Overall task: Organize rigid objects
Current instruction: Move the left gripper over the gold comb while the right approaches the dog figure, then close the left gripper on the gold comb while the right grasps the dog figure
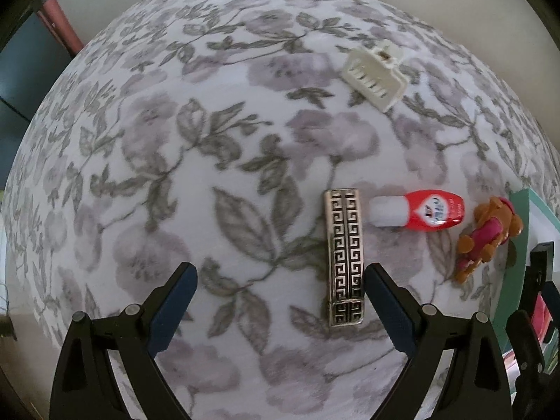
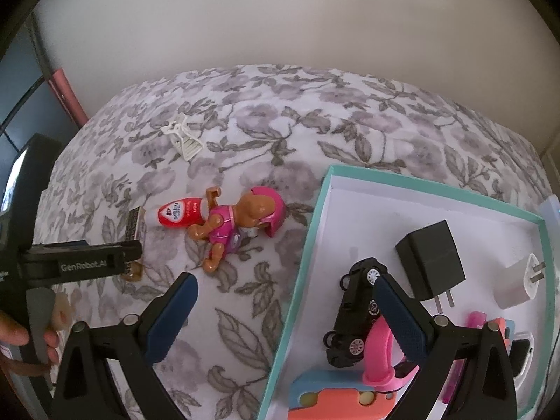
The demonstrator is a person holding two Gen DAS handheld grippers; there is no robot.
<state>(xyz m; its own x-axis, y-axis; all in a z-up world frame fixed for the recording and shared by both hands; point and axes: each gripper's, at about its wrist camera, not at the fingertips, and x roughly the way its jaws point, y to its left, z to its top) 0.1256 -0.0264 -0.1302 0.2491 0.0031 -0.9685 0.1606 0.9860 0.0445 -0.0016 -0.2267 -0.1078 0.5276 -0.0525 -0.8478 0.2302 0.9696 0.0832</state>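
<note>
My left gripper (image 1: 280,276) hangs open over the floral cloth, its right finger beside a silver clip with a black key pattern (image 1: 344,257). A red bottle with a white cap (image 1: 418,212) and a brown puppy toy in pink (image 1: 488,236) lie to the right. A cream hair claw (image 1: 376,75) lies farther off. My right gripper (image 2: 285,288) is open and empty above the left wall of the teal-rimmed box (image 2: 308,241). In the right wrist view the puppy toy (image 2: 231,224), red bottle (image 2: 178,215), clip (image 2: 134,224) and hair claw (image 2: 183,138) lie left of the box.
The box holds a black toy car (image 2: 355,315), a black charger (image 2: 432,262), a white plug (image 2: 521,281), a pink ring-shaped piece (image 2: 381,353) and an orange and blue toy (image 2: 336,397). A hand (image 2: 21,336) holds the left gripper's handle. A wall rises behind the surface.
</note>
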